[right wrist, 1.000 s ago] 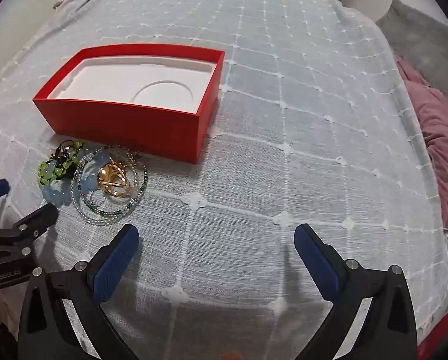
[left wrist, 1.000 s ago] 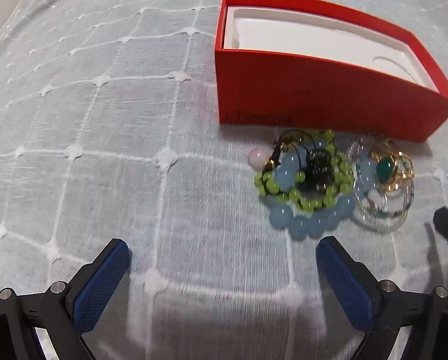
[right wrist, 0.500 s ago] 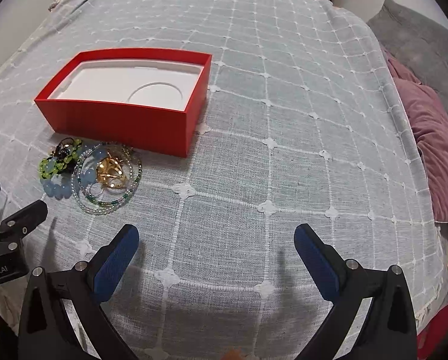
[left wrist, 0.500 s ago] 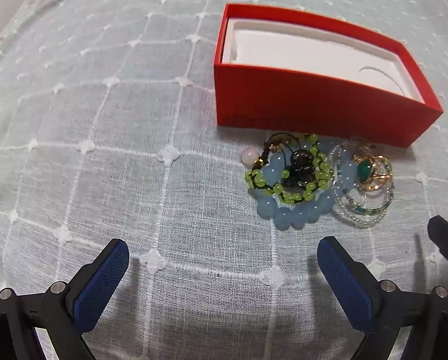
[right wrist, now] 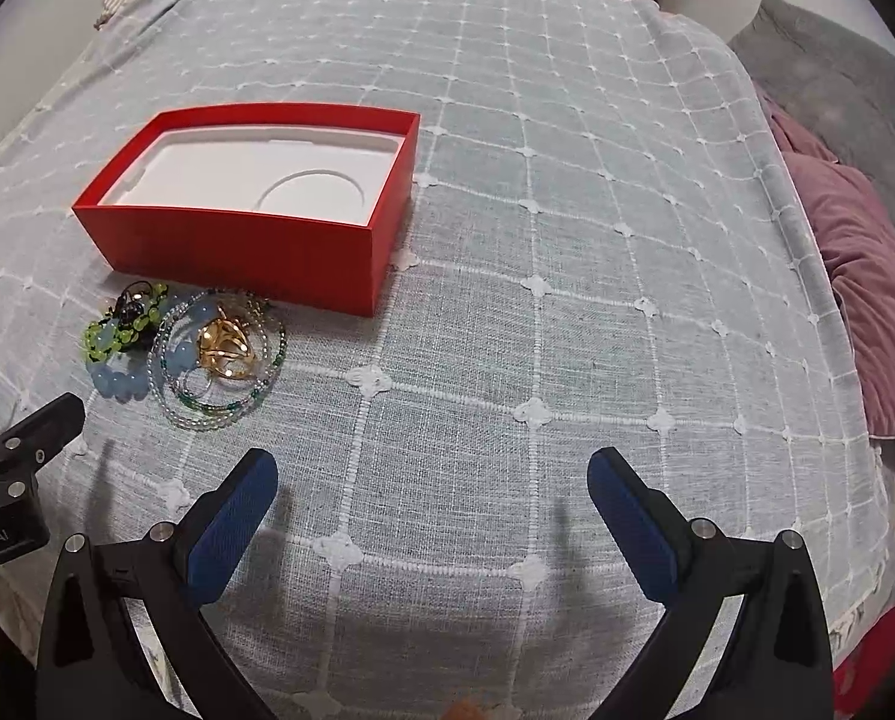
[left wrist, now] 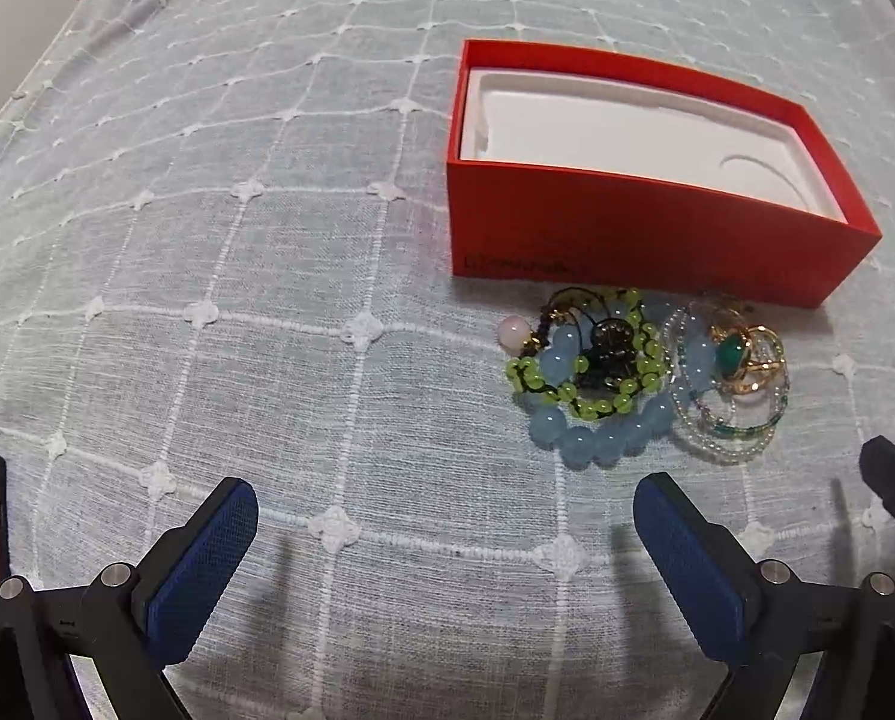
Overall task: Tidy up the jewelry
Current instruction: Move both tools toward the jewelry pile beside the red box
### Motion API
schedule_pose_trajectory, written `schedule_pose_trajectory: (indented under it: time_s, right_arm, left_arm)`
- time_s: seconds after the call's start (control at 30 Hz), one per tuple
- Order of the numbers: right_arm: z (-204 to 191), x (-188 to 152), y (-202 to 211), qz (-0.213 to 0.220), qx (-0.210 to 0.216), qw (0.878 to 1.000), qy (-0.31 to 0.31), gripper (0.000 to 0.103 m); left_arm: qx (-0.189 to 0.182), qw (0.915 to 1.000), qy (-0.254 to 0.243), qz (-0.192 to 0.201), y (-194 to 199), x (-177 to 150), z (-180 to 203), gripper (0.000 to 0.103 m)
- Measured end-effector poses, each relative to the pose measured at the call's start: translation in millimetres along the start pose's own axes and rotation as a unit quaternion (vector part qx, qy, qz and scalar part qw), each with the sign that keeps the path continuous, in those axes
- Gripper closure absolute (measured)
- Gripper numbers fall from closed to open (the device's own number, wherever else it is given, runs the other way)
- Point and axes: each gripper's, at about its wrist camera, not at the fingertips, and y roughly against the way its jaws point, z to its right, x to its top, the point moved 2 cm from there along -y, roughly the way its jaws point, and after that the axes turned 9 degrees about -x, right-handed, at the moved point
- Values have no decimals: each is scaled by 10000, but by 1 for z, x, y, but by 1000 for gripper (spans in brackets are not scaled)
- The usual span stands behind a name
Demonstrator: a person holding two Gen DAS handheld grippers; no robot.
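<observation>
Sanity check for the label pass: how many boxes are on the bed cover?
1. A single red box, open, white insert empty, on the cover just behind the jewelry pile. No lid or second box shows in either view.

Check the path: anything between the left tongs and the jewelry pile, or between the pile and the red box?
Nothing visible. Only bare cloth lies between the open left tongs and the jewelry pile. The red box sits just behind the pile, open and empty.

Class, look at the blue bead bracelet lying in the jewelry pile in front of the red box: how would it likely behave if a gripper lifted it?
The blue bead bracelet would probably sag, being strung beads. It lies tangled under the green bead bracelet, so that may drag along. Its round, glossy beads could slip between flat pads.
</observation>
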Motion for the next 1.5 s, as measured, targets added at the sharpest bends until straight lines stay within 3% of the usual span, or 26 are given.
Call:
schedule_pose_trajectory:
  time_s: [0.37,1.5]
  right_arm:
    - [-3,-1,-2,-7,-18,10000,26,0]
    - [-2,-1,7,147,-11,9999,40,0]
  left_arm:
    - [-81,9999,49,-58,6,19,-18,0]
    - [-133,9999,-11,-6,-2,30,-13,0]
